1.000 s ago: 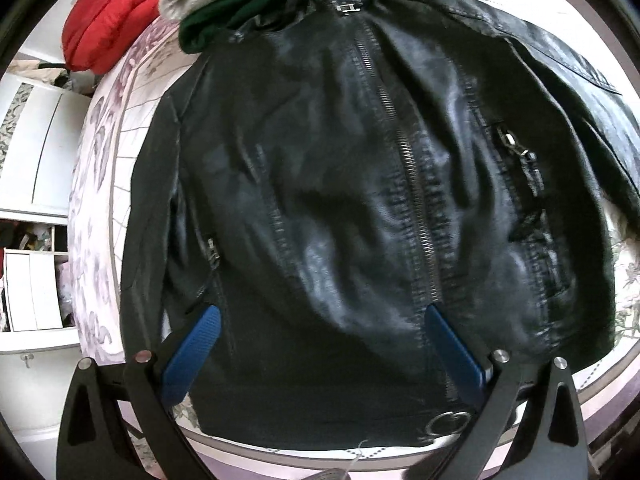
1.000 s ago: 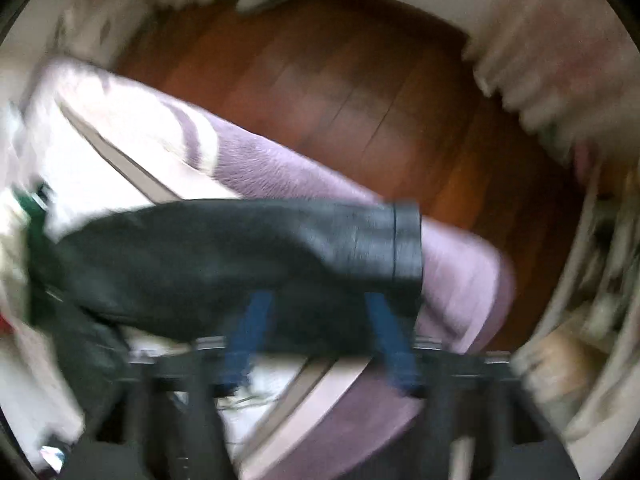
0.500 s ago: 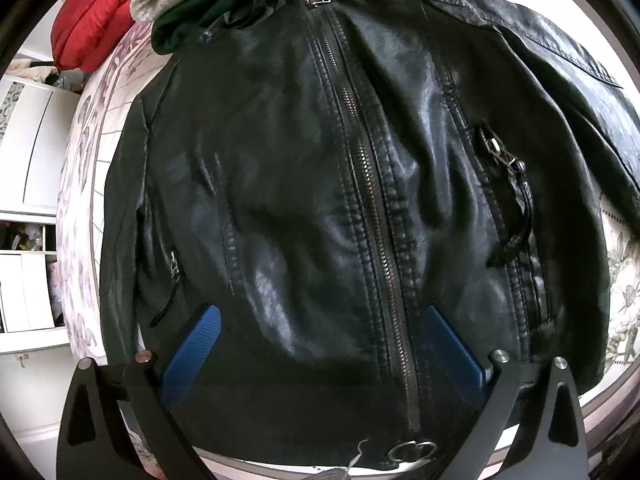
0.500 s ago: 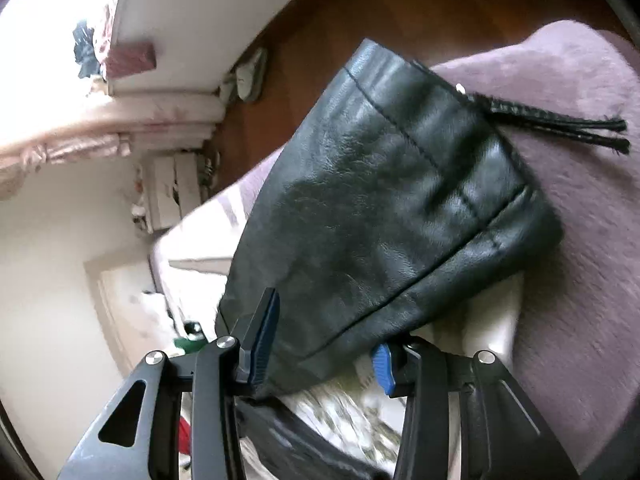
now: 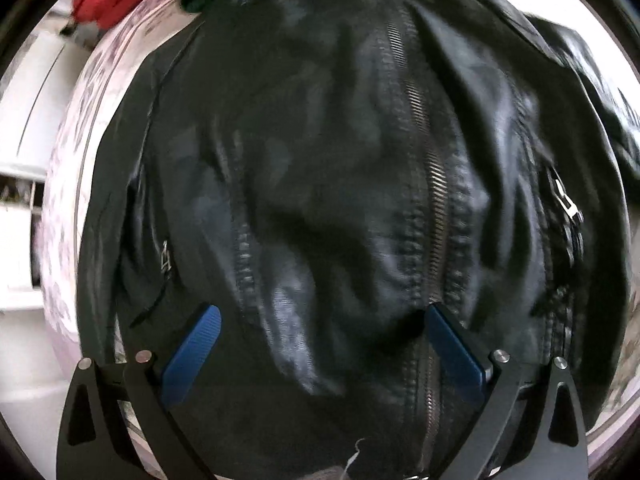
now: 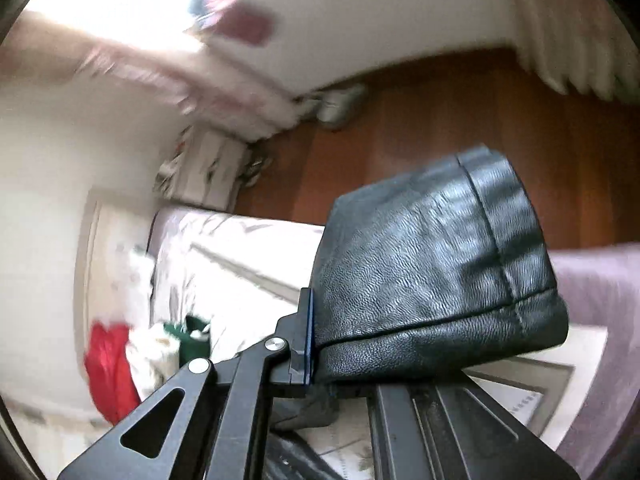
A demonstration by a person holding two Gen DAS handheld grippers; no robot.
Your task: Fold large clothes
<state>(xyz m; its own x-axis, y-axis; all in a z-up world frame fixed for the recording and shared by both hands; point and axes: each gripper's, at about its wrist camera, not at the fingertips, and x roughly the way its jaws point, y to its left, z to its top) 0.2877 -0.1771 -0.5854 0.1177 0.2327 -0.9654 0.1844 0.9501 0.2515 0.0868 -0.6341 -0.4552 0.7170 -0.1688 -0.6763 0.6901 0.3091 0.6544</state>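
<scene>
A: Where does the fold stand?

B: Barely begun. The black jacket (image 5: 340,200) lies zipped and face up on the bed (image 5: 68,184), collar at twelve o'clock.

A: And the tongs?

B: The right gripper (image 6: 320,344) has just closed, clamped on the sleeve cuff (image 6: 440,272) (lifted clear of the bedding). The left gripper (image 5: 320,344) hangs apart over the hem at six o'clock, holding nothing. Both sleeves and the body remain to fold.
</scene>
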